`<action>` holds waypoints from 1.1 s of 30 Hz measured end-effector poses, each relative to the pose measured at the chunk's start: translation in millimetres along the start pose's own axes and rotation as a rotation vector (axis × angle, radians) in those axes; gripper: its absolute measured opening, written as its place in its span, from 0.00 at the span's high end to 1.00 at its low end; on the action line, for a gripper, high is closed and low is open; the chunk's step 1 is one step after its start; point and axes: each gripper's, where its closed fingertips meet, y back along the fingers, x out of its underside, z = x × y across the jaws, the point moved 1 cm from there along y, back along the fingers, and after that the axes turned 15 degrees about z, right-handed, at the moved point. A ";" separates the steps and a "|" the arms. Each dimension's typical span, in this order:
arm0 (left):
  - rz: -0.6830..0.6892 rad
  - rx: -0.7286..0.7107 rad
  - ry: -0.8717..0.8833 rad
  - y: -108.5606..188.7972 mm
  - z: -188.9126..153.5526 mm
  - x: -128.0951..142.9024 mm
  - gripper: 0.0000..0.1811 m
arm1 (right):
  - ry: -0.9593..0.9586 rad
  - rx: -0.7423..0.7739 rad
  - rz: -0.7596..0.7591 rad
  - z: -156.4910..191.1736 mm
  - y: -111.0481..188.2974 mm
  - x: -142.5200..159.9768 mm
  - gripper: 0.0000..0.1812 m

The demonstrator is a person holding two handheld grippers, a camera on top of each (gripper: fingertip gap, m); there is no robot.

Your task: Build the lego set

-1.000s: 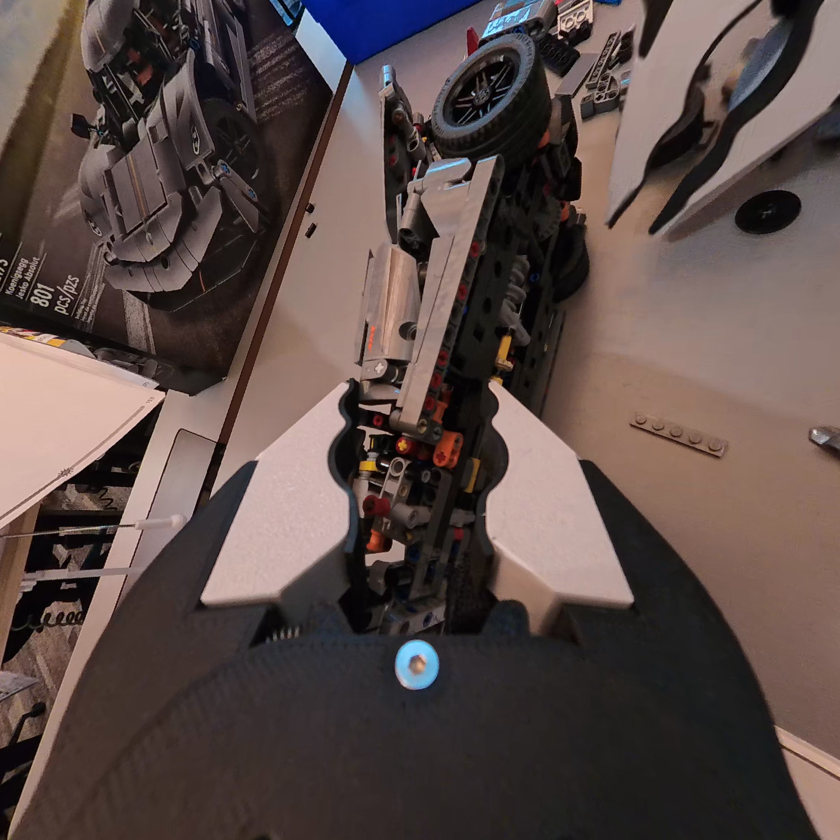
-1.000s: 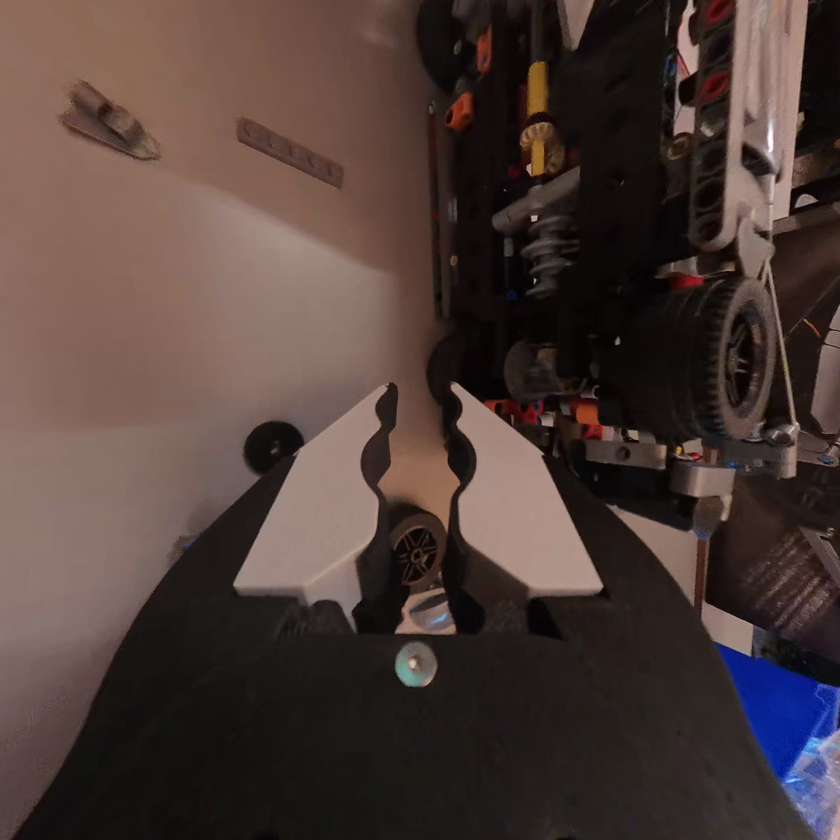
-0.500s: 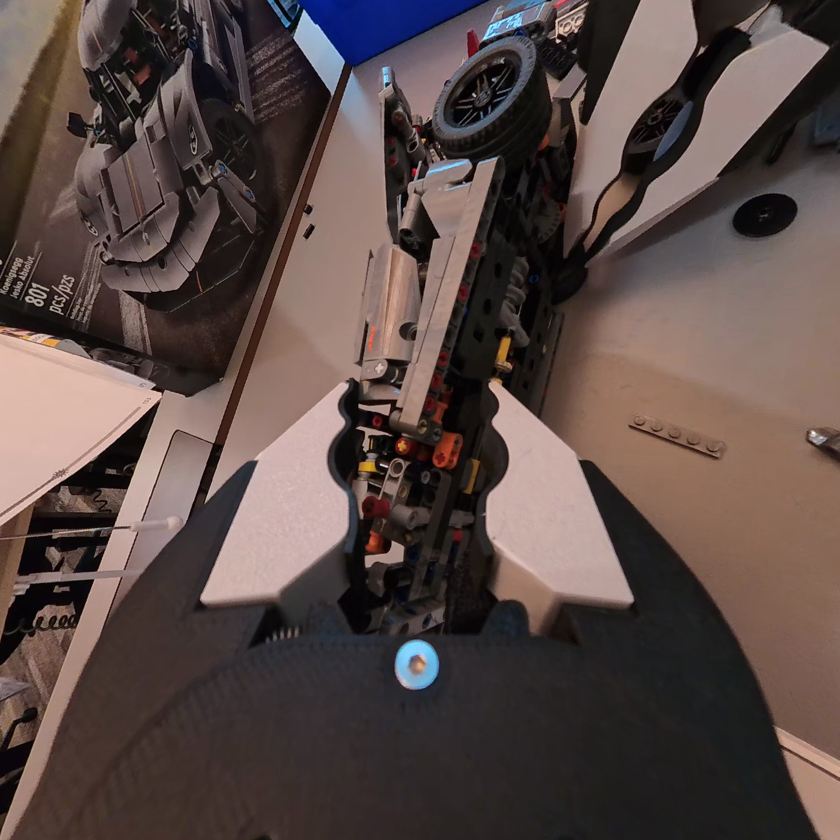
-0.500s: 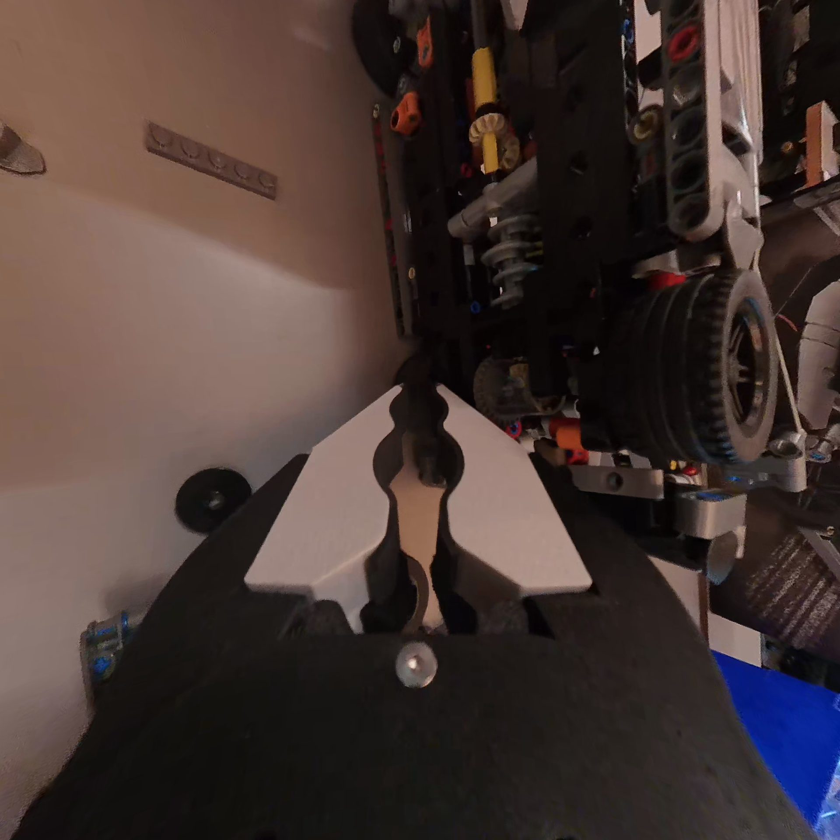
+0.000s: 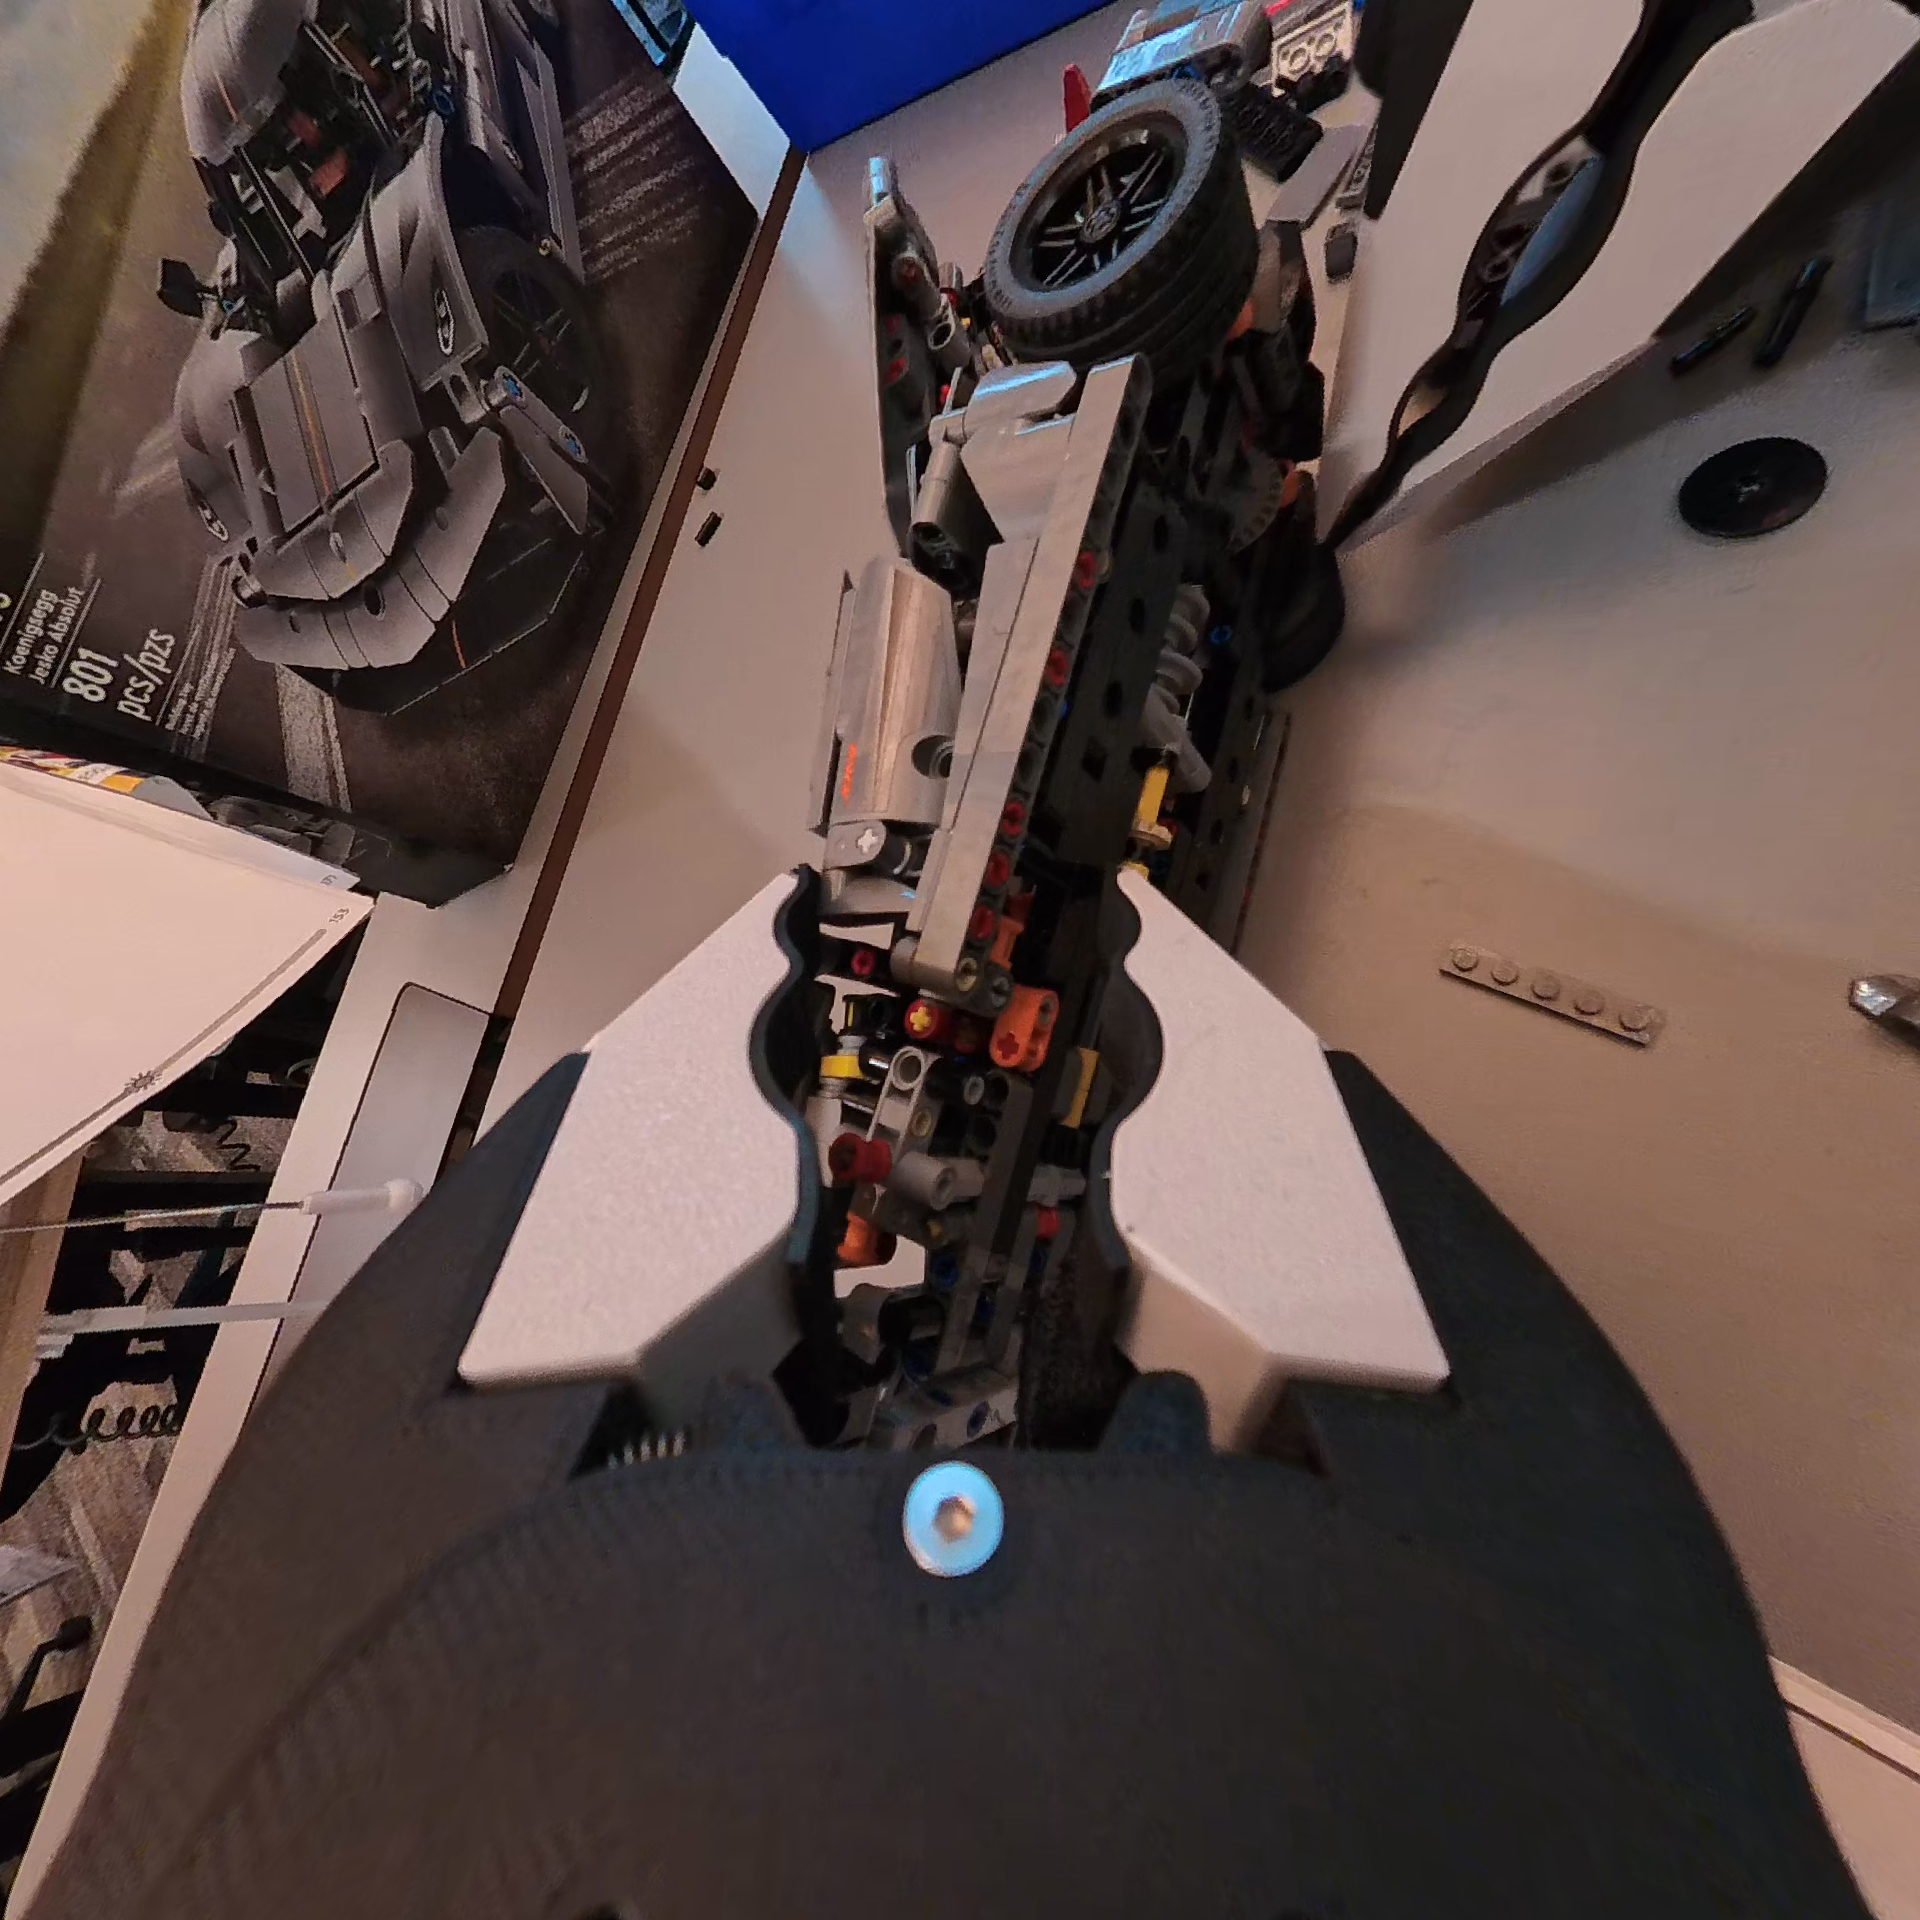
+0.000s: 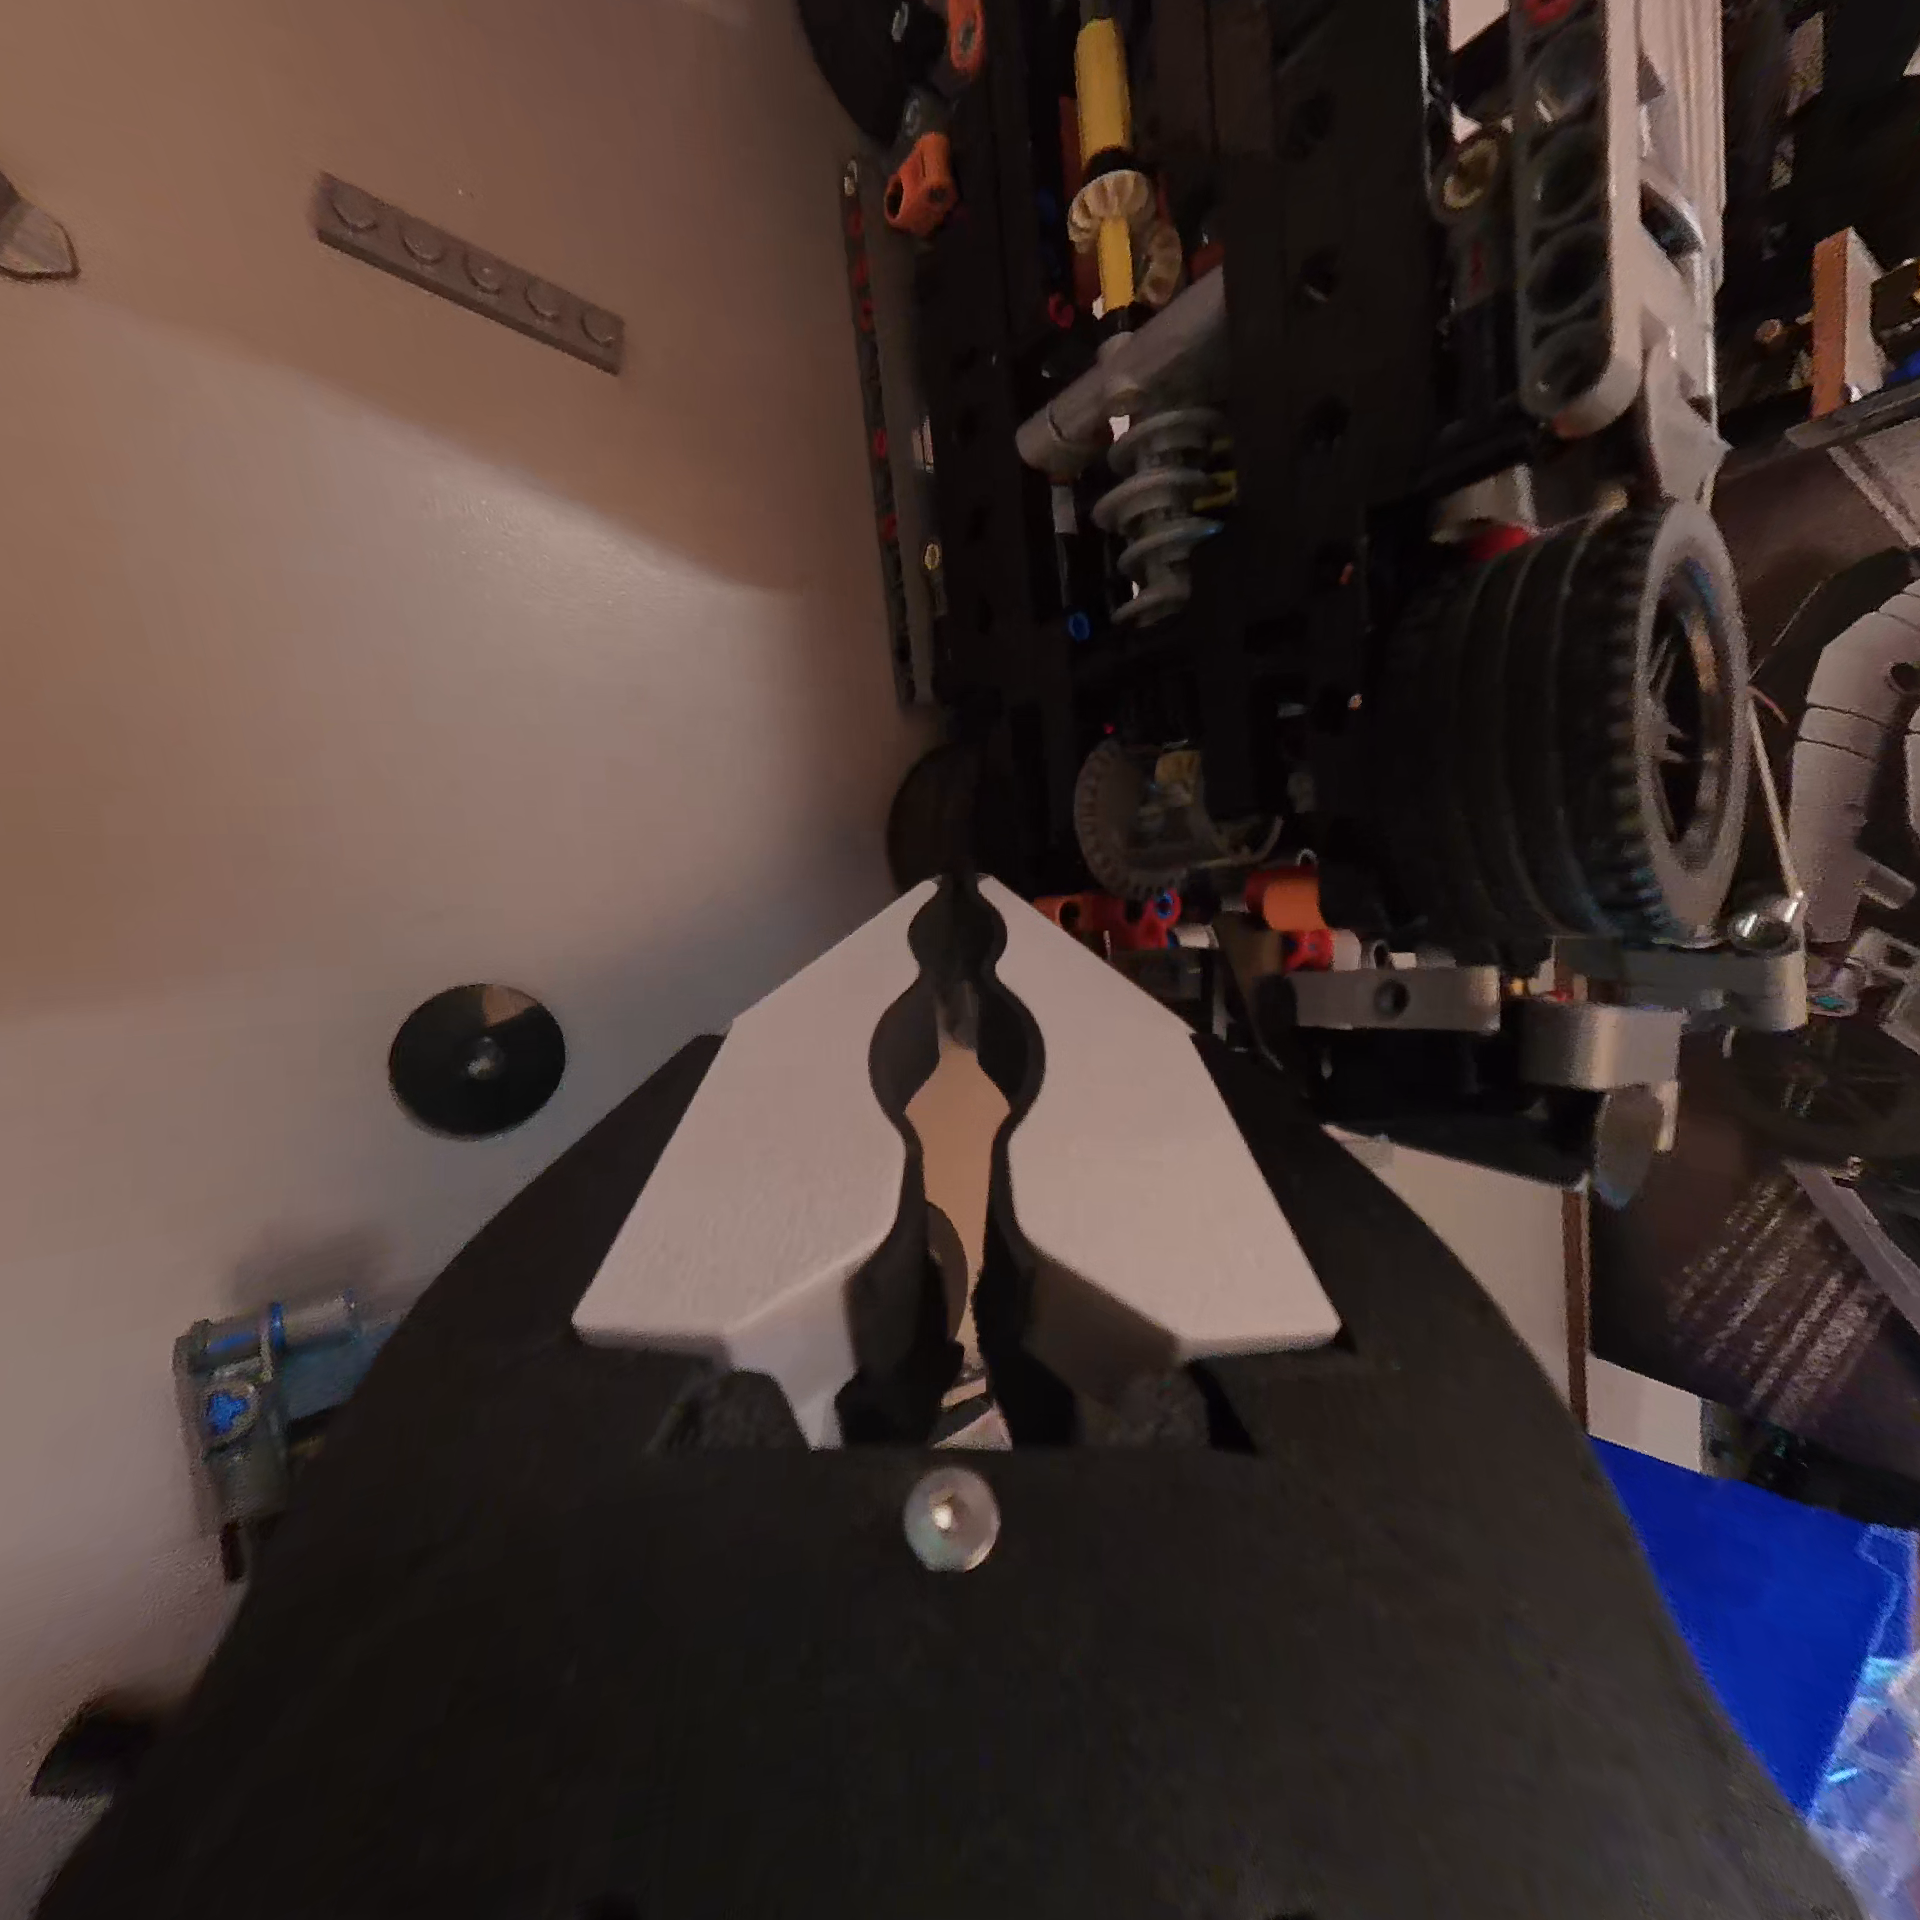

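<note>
Left wrist view: my left gripper [image 5: 961, 1049] has its 2 fingers [image 5: 665, 1174] spread wide around the near end of the car chassis [image 5: 1049, 727] and closed against its sides, so I carry the model by that end. The chassis runs straight away from me, its long axis in line with my fingers, turned on its side with 1 fitted wheel [image 5: 1117, 218] at the far top. My right gripper [image 5: 1455, 416] comes in from the upper right, its tips touching or just beside the dark rim on the chassis's right flank, low near the bench [image 5: 1558, 790]. A grey studded plate [image 5: 1548, 992] and a black disc [image 5: 1751, 483] lie loose on the bench, well apart from the model. The set's box [image 5: 343, 395] stands to the left.

Right wrist view: my right gripper [image 6: 958, 894] has its fingers [image 6: 800, 1132] nearly together, tips almost meeting; something dark sits pinched at the tips, but I cannot tell what it is. Straight ahead of the tips is a dark wheel hub [image 6: 930, 805] at the chassis [image 6: 1195, 520] underside's left edge. The fitted wheel [image 6: 1590, 748] sits to the right, the chassis's length running up the frame, crosswise to my reach.

My judgement: the right side is nearer the bare hub, so the next push goes straight forward along my fingers, square to the chassis's long axis, while the left braces
</note>
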 end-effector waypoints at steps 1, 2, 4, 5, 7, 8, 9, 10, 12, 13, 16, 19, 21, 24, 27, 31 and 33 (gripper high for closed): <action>0.001 -0.001 -0.003 0.1 0.0 0.0 0.72 | -0.005 -0.006 -0.007 0.2 0.3 1.3 1.00; 0.001 -0.003 -0.008 0.9 0.0 0.1 0.72 | -0.007 -0.010 -0.012 0.2 0.2 2.5 1.00; -0.004 0.013 -0.001 2.8 -0.7 0.2 0.73 | -0.003 -0.015 -0.021 0.7 0.5 2.3 1.00; -0.004 0.025 0.003 3.8 -1.0 0.9 0.73 | 0.000 -0.012 -0.018 0.4 0.6 2.6 1.00; -0.003 0.041 0.018 4.8 -0.3 2.5 0.72 | -0.005 -0.013 -0.018 -0.7 0.8 4.3 1.00; -0.003 0.043 0.019 4.7 0.4 3.4 0.72 | -0.010 -0.019 -0.026 -0.5 0.8 4.8 1.00; -0.004 0.043 0.017 4.6 0.7 3.8 0.72 | -0.013 -0.025 -0.024 0.0 -0.4 6.5 1.00; -0.002 0.042 0.014 4.2 0.6 4.0 0.71 | -0.010 -0.025 -0.016 0.5 -2.4 8.2 1.00; 0.011 0.025 0.004 3.0 1.3 4.4 0.72 | 0.002 -0.027 -0.017 3.4 -5.1 7.3 1.00; 0.019 0.015 -0.004 2.7 1.5 4.5 0.72 | 0.004 -0.034 -0.024 5.3 -5.7 4.8 1.00; 0.025 0.010 -0.006 2.5 1.3 4.4 0.72 | 0.015 -0.027 -0.011 6.7 -8.0 1.1 1.00; 0.017 0.014 0.003 1.9 1.6 4.4 0.72 | 0.012 -0.035 -0.010 7.6 -8.7 -1.0 1.00; 0.014 0.014 0.006 1.7 2.0 4.5 0.72 | 0.006 -0.046 -0.017 9.0 -9.6 -4.2 1.00; 0.013 0.013 0.007 1.7 2.1 4.6 0.72 | 0.025 -0.037 -0.024 10.8 -11.5 -12.6 1.00; 0.014 0.009 0.012 1.3 3.0 5.3 0.72 | 0.025 -0.035 -0.016 10.1 -14.6 -17.8 1.00; 0.003 0.013 0.016 2.4 3.3 4.6 0.73 | 0.017 -0.029 -0.043 7.1 -9.3 -16.2 1.00; -0.002 0.032 0.022 3.8 2.2 4.5 0.72 | -0.003 -0.026 -0.068 3.3 -1.7 -13.8 1.00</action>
